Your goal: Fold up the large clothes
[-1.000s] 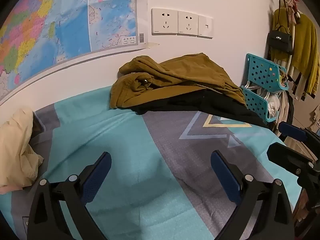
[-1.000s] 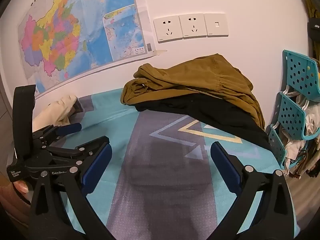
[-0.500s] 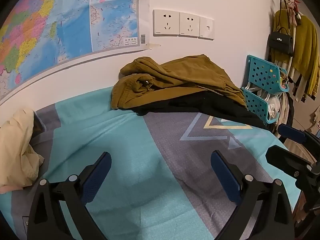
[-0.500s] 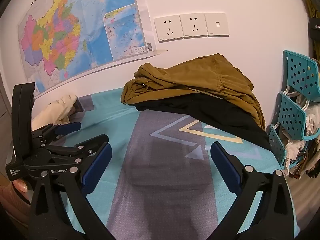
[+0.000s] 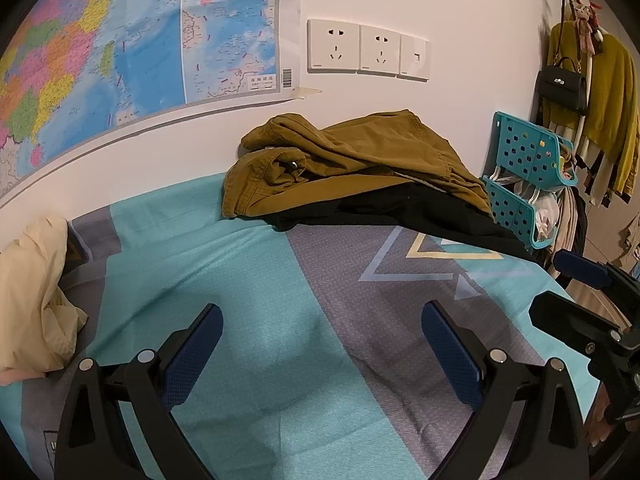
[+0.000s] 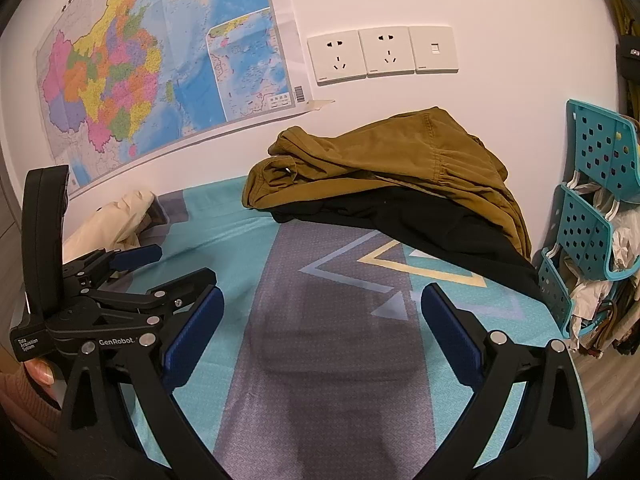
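An olive-brown garment lies crumpled on a black garment at the far side of the bed, against the wall. Both also show in the right wrist view: the brown one, the black one. A cream garment lies bunched at the bed's left edge. My left gripper is open and empty above the teal and grey bedsheet. My right gripper is open and empty, hovering over the sheet's grey stripe. Each gripper shows at the edge of the other's view.
A teal perforated rack with clothes stands right of the bed. Yellow clothes and a black handbag hang beyond it. A map and wall sockets are on the wall behind the bed.
Both views have shifted very slightly; the grippers stay open and empty and the clothes have not moved.
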The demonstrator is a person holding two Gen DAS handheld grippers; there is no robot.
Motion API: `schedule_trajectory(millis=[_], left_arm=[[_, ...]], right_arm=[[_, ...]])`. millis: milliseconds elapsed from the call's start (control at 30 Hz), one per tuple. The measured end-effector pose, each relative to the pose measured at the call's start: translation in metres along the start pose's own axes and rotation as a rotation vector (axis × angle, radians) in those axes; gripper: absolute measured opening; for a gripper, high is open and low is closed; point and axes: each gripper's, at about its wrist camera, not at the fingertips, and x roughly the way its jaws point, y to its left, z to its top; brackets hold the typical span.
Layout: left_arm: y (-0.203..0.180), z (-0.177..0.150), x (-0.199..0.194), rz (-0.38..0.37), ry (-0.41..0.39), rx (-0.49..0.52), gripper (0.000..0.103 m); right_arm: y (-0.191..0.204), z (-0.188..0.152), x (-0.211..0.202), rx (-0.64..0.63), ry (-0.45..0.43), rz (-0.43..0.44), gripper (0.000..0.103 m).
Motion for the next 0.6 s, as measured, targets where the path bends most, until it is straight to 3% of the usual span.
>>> schedule_trajectory(millis=[600], left_arm=[[-0.0002,0.0004,0.0003,0.002,0.001,-0.005,0.096]], right_arm=[[0.0009,0.0013,0.0023,-0.005,0.001,0.008,0.097]])
